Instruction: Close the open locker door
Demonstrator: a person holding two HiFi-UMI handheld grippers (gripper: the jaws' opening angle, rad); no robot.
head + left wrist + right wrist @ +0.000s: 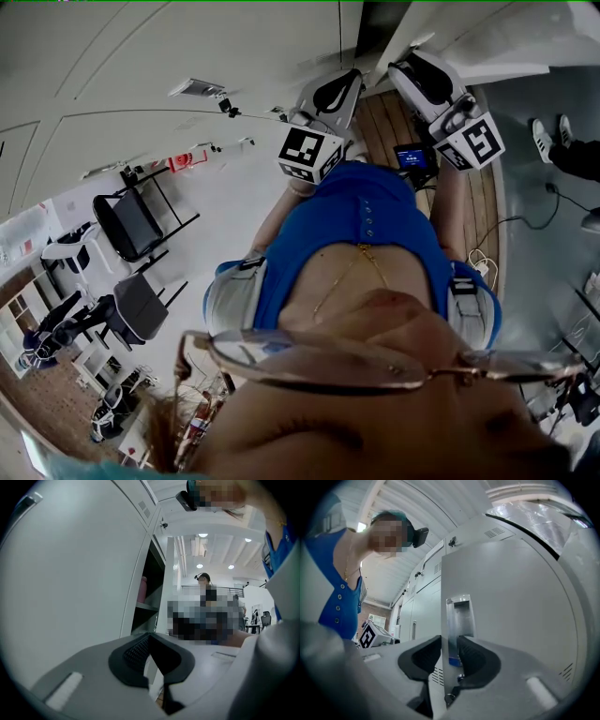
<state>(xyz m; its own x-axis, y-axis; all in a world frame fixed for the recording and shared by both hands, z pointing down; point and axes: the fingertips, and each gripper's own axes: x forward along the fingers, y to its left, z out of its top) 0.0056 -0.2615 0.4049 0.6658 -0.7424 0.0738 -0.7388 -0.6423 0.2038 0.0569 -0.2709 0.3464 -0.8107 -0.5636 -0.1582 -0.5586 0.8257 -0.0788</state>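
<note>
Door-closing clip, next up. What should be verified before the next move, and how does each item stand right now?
1. Grey metal locker door open: ok, its free edge stands clear of the cabinet.
2. Door edge between the right gripper's jaws: ok, one jaw on each side, below the recessed handle.
3. Right jaws pressing on the door: not ok, a gap shows at the front jaw.
4. Left gripper empty: ok, jaws together, nothing between.
5. Open locker compartment free of anything sticking out: cannot tell, only partly in view.
</note>
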